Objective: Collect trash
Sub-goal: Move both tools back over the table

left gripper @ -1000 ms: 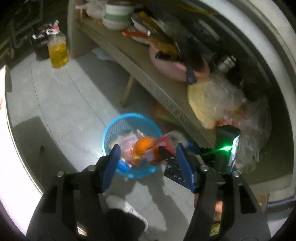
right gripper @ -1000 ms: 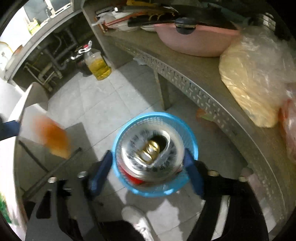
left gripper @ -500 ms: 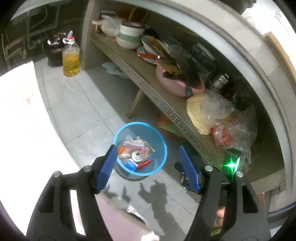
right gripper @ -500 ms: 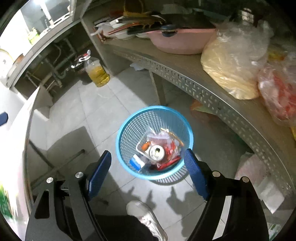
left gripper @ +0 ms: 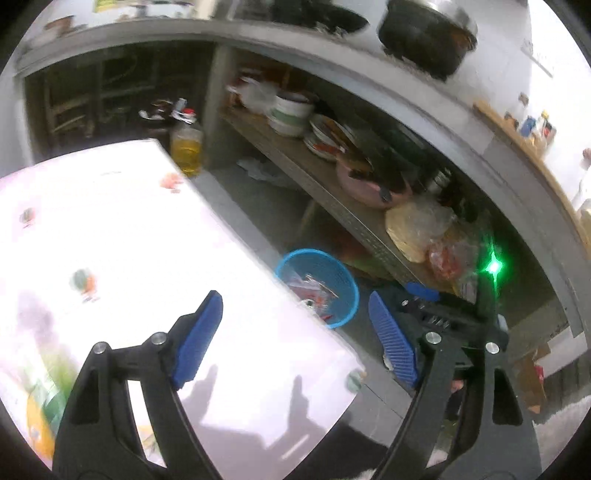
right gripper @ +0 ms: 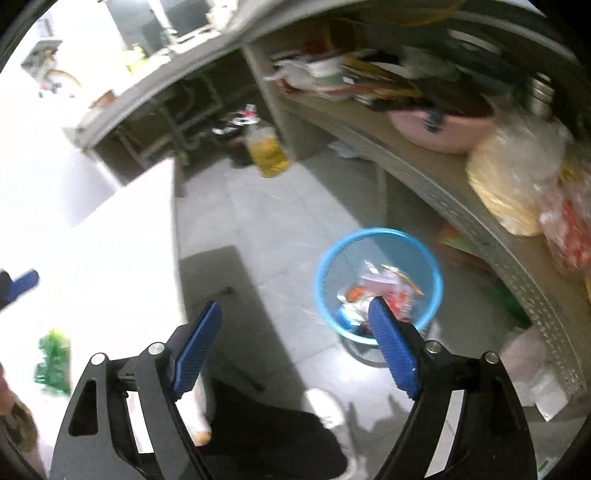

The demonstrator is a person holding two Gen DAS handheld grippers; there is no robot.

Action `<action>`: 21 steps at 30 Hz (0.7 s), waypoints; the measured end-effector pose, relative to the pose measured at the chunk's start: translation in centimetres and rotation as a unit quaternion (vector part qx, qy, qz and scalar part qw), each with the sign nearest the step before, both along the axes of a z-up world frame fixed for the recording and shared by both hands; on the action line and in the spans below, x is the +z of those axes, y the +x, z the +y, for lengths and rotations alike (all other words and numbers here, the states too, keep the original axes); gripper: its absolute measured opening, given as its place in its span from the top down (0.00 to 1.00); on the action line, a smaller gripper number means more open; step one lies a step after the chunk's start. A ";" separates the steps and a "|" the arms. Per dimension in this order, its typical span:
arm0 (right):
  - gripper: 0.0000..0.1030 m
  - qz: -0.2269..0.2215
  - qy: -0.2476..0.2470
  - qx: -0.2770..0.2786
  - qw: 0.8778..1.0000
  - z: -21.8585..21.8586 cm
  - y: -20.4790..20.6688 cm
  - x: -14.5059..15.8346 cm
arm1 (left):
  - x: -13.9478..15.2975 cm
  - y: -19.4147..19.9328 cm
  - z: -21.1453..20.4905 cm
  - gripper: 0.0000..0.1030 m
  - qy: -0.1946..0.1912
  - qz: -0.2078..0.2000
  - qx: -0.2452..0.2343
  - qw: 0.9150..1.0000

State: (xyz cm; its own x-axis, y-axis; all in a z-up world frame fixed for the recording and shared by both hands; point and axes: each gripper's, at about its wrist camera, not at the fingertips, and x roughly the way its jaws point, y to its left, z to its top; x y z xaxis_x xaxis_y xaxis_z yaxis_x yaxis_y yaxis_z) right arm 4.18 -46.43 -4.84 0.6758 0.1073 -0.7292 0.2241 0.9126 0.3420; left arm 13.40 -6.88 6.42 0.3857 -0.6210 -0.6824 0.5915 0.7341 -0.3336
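A blue mesh trash basket (left gripper: 334, 266) stands on the tiled floor beside a low shelf. It holds a can, wrappers and other trash and also shows in the right wrist view (right gripper: 332, 258). My left gripper (left gripper: 295, 310) is open and empty, raised above the white table (left gripper: 129, 240) and its corner. My right gripper (right gripper: 295, 325) is open and empty, high above the floor with its right finger in front of the basket. A green wrapper (right gripper: 53, 360) lies on the table at the far left.
A low shelf (right gripper: 424, 166) carries a pink basin (right gripper: 443, 129), bowls and plastic bags (right gripper: 517, 177). A bottle of yellow oil (right gripper: 267, 151) stands on the floor. A person's white shoe (right gripper: 327, 406) is below the right gripper. A black pot (left gripper: 424, 33) sits on the counter above.
Both grippers have risen and pulled back from the basket, which now looks smaller. The left gripper has swung over the white table. The can lies in the basket.
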 end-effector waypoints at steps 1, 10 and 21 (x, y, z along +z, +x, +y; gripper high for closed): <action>0.21 -0.004 0.005 0.011 1.000 0.6 0.1 0.4 | 0.1 -0.3 1.2 0.24 -0.003 -0.003 0.010 1.000; 0.21 -0.016 0.043 0.142 0.989 9.7 3.3 2.9 | -0.1 -5.0 14.7 0.21 -0.002 -0.027 0.141 0.990; 0.21 0.051 0.091 0.287 0.952 22.8 8.8 3.7 | -2.9 -4.0 25.8 0.21 0.042 0.003 0.302 0.952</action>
State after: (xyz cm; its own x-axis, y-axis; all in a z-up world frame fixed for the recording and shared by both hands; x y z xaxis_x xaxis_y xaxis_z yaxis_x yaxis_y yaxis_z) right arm 12.99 -23.65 -1.19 0.3944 0.5679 -0.7225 -0.2529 0.8229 0.5088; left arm 9.41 18.92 3.50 0.6522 -0.2297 -0.7224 0.0505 0.9640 -0.2609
